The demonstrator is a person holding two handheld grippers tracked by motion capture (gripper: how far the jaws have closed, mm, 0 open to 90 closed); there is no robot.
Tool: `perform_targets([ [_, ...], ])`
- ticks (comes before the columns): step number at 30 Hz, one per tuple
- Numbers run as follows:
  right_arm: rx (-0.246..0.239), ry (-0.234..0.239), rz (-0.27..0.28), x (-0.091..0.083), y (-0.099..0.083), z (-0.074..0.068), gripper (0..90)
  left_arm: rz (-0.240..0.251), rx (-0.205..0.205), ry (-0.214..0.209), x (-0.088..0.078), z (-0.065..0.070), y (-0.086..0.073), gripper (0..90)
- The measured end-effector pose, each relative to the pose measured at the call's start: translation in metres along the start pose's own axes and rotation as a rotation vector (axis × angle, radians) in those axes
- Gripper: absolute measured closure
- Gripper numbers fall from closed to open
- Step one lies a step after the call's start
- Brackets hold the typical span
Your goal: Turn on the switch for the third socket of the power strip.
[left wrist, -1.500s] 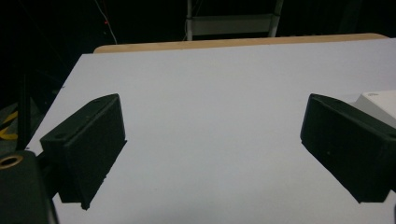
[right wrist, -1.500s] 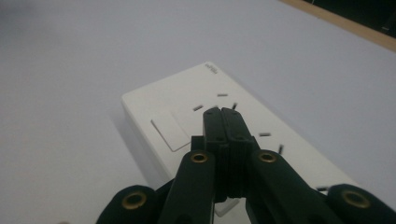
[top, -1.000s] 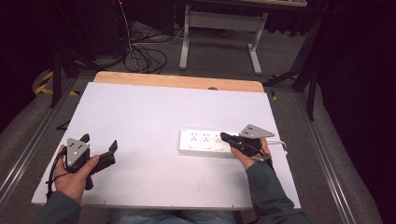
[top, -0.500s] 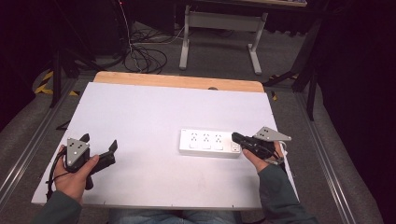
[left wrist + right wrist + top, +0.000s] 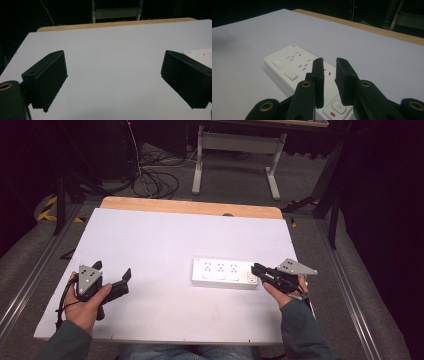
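On the white table (image 5: 165, 240), a power strip (image 5: 222, 273) lies flat

A white table top (image 5: 165, 245) fills the middle of the high view, running from the lower left of the frame up to the right of centre. Along its far edge, in the upper middle of the frame, a strip of bare wood (image 5: 190, 207) shows. A white power strip (image 5: 224, 273) lies flat on the top, right of centre and toward the lower part of the frame, long side running left to right. In the right gripper view it has rows of socket slots, two white switches and a power button at its near end.
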State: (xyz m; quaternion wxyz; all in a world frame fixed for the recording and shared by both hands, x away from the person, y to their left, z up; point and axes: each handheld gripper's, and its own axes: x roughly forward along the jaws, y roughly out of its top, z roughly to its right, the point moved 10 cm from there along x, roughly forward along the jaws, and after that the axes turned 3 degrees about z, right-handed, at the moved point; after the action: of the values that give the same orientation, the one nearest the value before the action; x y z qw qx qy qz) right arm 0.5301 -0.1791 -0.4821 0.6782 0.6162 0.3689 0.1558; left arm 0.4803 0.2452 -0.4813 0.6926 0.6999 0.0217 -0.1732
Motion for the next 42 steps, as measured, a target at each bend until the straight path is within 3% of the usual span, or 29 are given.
perform_targets([
  [11,0.010,0.008,-0.001,0.003,0.000,-0.005,67.2,0.001,-0.001,0.007,0.001,-0.002,0.000,7.2],
  [19,0.015,0.011,0.012,-0.003,0.003,-0.003,69.8,0.000,0.001,0.000,0.001,0.000,0.000,7.3],
  [27,0.005,0.005,0.005,-0.010,-0.001,-0.004,60.6,-0.004,0.007,-0.001,0.002,0.001,0.000,7.3],
  [30,0.034,-0.017,0.019,-0.014,0.000,0.001,54.2,-0.004,0.007,-0.002,0.002,0.002,0.000,7.3],
  [37,0.035,-0.049,0.038,-0.014,0.001,0.005,44.2,-0.005,0.006,-0.001,0.003,0.001,-0.001,7.3],
  [42,0.030,-0.054,0.043,-0.013,0.001,0.004,43.3,-0.008,0.008,-0.002,0.002,0.001,-0.001,7.3],
])
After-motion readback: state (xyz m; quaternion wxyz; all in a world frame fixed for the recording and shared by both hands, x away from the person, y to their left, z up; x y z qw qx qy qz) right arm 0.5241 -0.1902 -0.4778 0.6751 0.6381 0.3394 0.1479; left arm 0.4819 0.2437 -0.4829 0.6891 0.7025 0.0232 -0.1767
